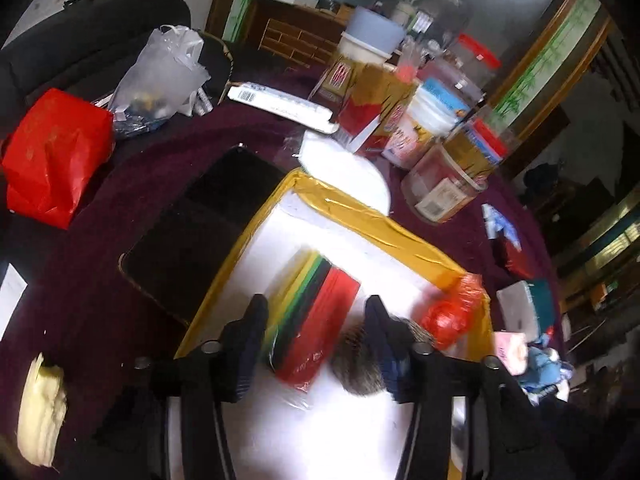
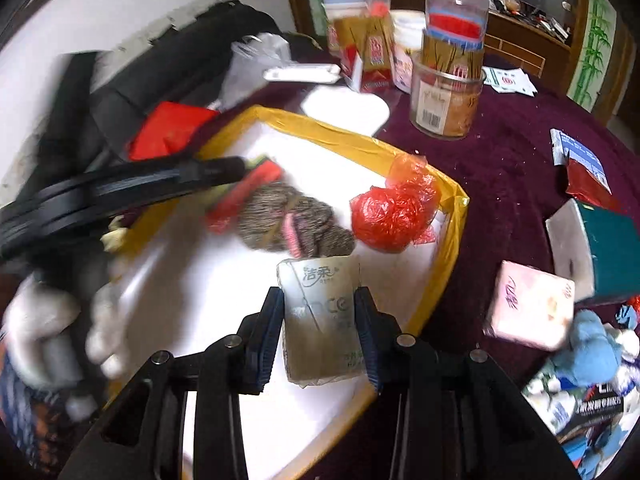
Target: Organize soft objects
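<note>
We're squeezing the tissue pack (image 2: 320, 316) in the right gripper (image 2: 320, 336) over the white tray (image 2: 224, 280). It's light and squishy, so we're gripping mid-body. Left gripper (image 1: 316, 344) is hanging open over the sponge stack (image 1: 316, 316).

We see a table (image 2: 500, 168) covered with a dark purple cloth, crowded with things. A white tray edged in yellow tape (image 2: 360, 136) lies on it, with a flat black slab (image 1: 200, 236) just beside its left edge and a white heart-shaped plate (image 2: 346, 110) near its far corner. A red plastic bag (image 1: 52, 160) and a clear plastic bag (image 1: 160, 80) sit at the far left, and a clear jar (image 2: 446, 100) stands behind the plate among cartons and tubs. To the right lie a pink tissue pack (image 2: 528, 304), a dark green box (image 2: 612, 248) and a blue plush toy (image 2: 588, 348). A pale yellowish lump (image 1: 40, 404) rests near the left edge.
</note>
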